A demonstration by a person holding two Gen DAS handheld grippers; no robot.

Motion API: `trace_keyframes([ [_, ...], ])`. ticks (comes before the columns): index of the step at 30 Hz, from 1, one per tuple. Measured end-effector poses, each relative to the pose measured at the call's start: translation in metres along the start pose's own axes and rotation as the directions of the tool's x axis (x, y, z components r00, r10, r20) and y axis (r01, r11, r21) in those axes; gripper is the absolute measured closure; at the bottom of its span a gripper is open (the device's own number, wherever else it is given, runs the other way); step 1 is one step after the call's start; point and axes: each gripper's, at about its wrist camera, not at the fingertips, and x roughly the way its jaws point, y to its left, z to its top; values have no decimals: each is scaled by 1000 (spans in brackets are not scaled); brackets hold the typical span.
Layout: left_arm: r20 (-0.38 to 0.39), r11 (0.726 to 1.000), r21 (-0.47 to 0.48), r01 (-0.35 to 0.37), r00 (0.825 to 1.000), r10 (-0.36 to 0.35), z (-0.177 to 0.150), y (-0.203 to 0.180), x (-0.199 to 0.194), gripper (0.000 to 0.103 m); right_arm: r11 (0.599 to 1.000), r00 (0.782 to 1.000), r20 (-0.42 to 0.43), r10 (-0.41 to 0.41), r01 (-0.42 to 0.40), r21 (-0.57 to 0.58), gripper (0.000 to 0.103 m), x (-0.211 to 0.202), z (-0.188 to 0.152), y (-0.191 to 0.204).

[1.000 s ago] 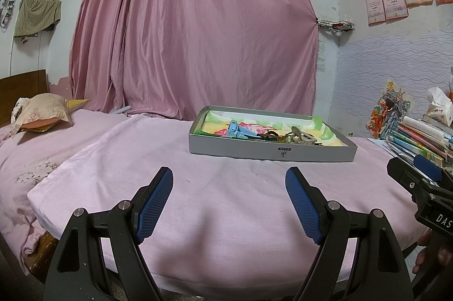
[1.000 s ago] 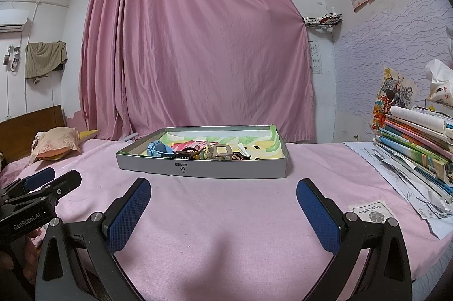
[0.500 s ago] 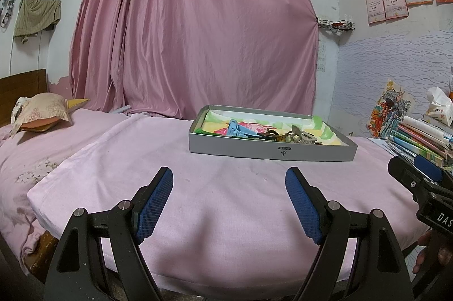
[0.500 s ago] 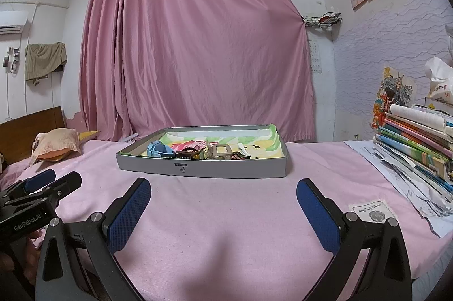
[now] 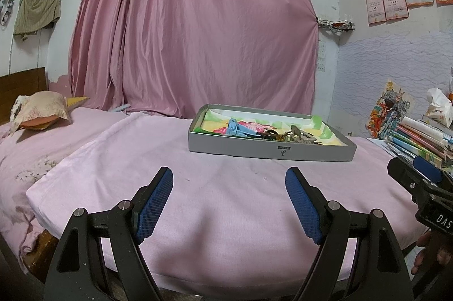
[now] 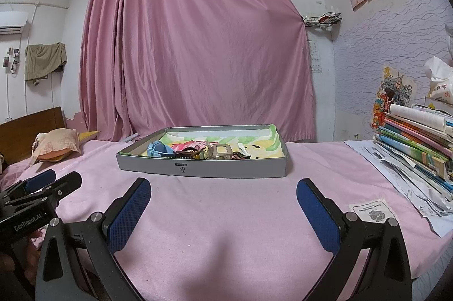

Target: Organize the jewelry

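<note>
A shallow grey box (image 5: 271, 152) (image 6: 203, 169) sits on a pink cloth ahead of both grippers. It holds a pile of hair clips and jewelry: a blue clip (image 5: 236, 128) (image 6: 159, 147), a beige claw clip (image 5: 300, 134) (image 6: 222, 151) and dark tangled pieces (image 6: 189, 153). My left gripper (image 5: 229, 202) is open and empty, well short of the box. My right gripper (image 6: 223, 211) is open and empty, also short of the box. The right gripper shows in the left wrist view (image 5: 416, 173), and the left gripper shows in the right wrist view (image 6: 48, 185).
A stack of books (image 6: 416, 136) and loose papers (image 6: 396, 173) lie at the right edge. A small printed card (image 6: 372, 211) lies on the cloth near the right fingers. A pillow (image 5: 39, 110) lies far left. A pink curtain (image 5: 192, 32) hangs behind.
Both views have tilted up very slightly, so the box sits a little lower in frame. Both grippers stay open and empty.
</note>
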Motion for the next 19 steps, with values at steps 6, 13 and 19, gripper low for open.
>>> trace_keyframes([
  [6,-9,1000,-9,-28,1000,28,-1,1,1,26,1000,1000,1,0,0,0,0,0,0,0],
  [13,-12,999,-4,-44,999,44,-2,-1,3,26,1000,1000,0,0,0,2,0,0,-1,1],
  [19,-10,998,-4,-57,998,57,-3,1,3,26,1000,1000,0,0,0,2,0,0,-1,1],
])
